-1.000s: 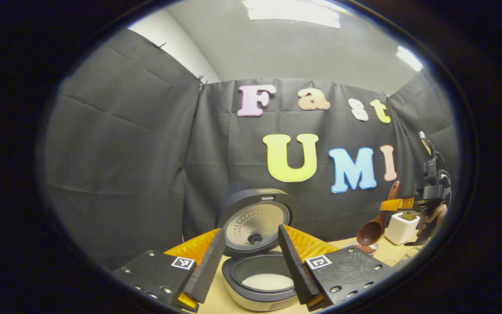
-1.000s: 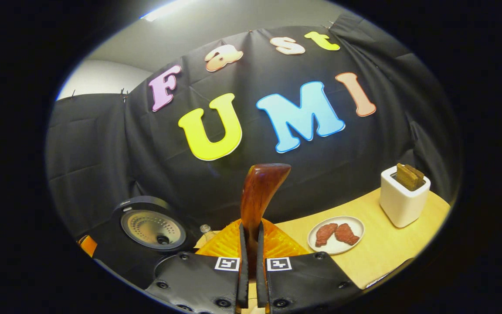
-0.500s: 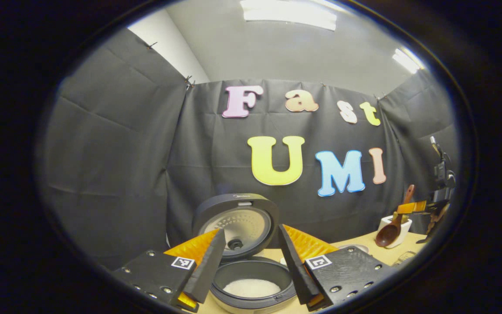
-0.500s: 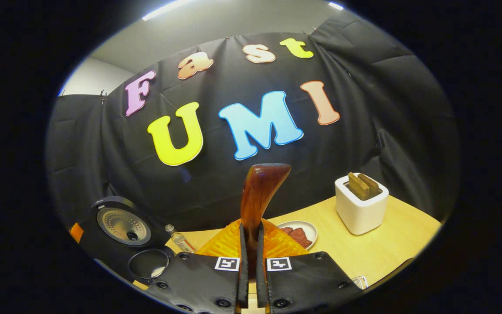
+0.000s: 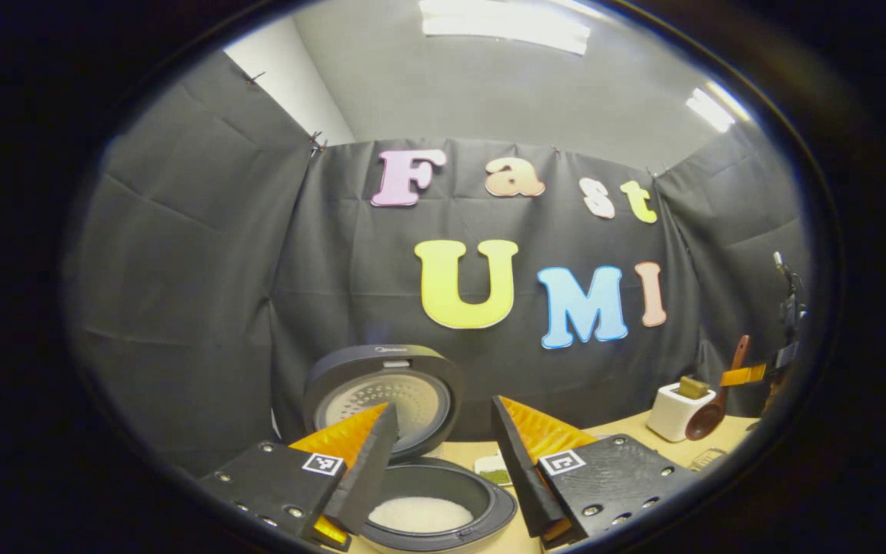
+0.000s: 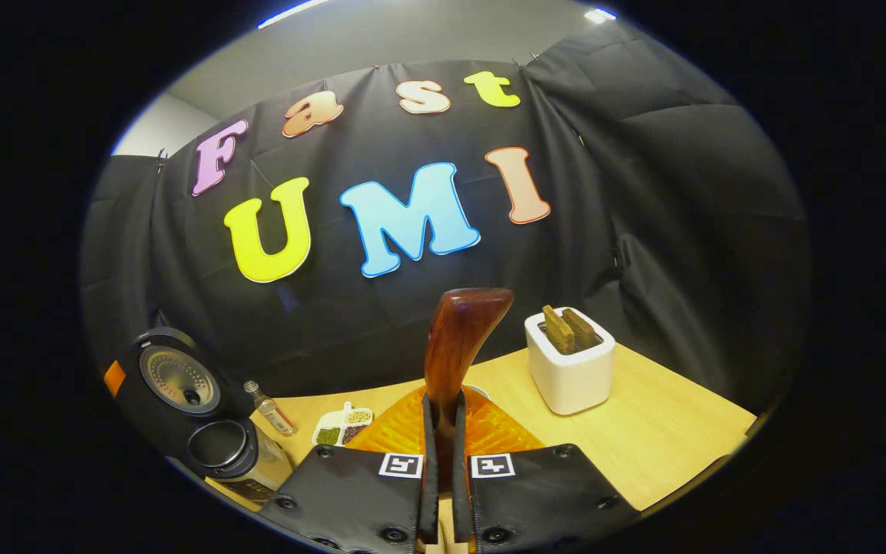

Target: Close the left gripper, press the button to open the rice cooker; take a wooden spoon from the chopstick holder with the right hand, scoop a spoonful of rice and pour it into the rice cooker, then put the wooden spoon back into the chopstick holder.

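Rice cooker (image 5: pixel 428 492) lid up, white rice (image 5: pixel 418 514) in pot, just below left gripper (image 5: pixel 443 469), fingers apart. Right gripper (image 6: pixel 443 462) clamped on wooden spoon (image 6: pixel 454 346) handle. White chopstick holder (image 6: pixel 570 369) ahead-right holds wooden pieces; bare table (image 6: pixel 666 438) around it.

Over the past second my right claw (image 6: pixel 443 462) carries the wooden spoon (image 6: pixel 454 346) away from the rice cooker (image 6: pixel 216 431) toward the white chopstick holder (image 6: pixel 570 369), which now sits just right of the handle. In the left claw view the spoon bowl now hangs beside the holder, and the open cooker slides left as my left claw (image 5: pixel 443 469) swings right.
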A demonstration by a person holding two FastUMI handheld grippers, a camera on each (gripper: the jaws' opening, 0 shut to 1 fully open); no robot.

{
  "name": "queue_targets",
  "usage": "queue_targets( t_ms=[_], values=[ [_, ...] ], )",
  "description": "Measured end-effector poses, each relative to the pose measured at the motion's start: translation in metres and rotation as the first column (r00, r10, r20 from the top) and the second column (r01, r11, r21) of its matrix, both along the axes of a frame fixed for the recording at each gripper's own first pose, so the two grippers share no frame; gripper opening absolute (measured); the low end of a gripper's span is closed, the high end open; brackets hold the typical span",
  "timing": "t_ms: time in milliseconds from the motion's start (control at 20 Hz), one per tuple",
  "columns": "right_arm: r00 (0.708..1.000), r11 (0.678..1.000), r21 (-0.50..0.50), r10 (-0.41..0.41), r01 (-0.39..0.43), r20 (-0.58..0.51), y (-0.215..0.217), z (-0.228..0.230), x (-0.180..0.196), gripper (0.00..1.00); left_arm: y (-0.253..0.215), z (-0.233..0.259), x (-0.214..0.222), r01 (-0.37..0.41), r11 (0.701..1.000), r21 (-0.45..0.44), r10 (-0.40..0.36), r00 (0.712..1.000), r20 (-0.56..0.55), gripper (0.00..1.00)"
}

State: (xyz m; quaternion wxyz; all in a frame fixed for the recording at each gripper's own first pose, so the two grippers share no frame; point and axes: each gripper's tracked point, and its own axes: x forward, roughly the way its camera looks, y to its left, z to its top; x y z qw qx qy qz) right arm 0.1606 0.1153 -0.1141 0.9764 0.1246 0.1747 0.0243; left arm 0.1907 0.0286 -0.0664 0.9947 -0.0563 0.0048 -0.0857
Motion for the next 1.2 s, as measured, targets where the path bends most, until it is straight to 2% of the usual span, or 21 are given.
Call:
queue_targets(
  t_ms=[50,550,1000,1100,1150,1200],
  values=[
    [1.0,1.0,-0.004,-0.01,0.01,-0.006,-0.007,-0.003,-0.003,0.09,-0.003,0.002,0.001,0.006,1.0,-0.001,-0.006,1.0,0.003,0.76],
    [0.991,0.997,-0.038,-0.07,0.066,-0.118,-0.05,-0.058,-0.041,0.09,-0.024,0.007,0.005,0.045,0.999,0.007,-0.045,0.999,0.009,0.76],
    [0.97,0.998,-0.027,-0.068,0.064,-0.235,-0.051,-0.124,-0.066,0.09,-0.012,0.005,0.004,0.024,1.0,0.017,-0.024,1.0,0.002,0.75],
    [0.964,0.998,-0.014,-0.066,0.065,-0.257,-0.05,-0.136,-0.07,0.05,-0.008,0.005,0.003,0.015,1.0,0.021,-0.015,1.0,0.002,0.77],
    [0.963,0.998,-0.004,-0.067,0.069,-0.262,-0.049,-0.14,-0.07,0.11,-0.006,0.006,0.003,0.011,1.0,0.022,-0.011,1.0,0.001,0.77],
    [0.96,0.998,-0.004,-0.068,0.069,-0.271,-0.05,-0.144,-0.072,0.11,-0.004,0.005,0.002,0.007,1.0,0.023,-0.007,1.0,0.001,0.75]
  ],
)
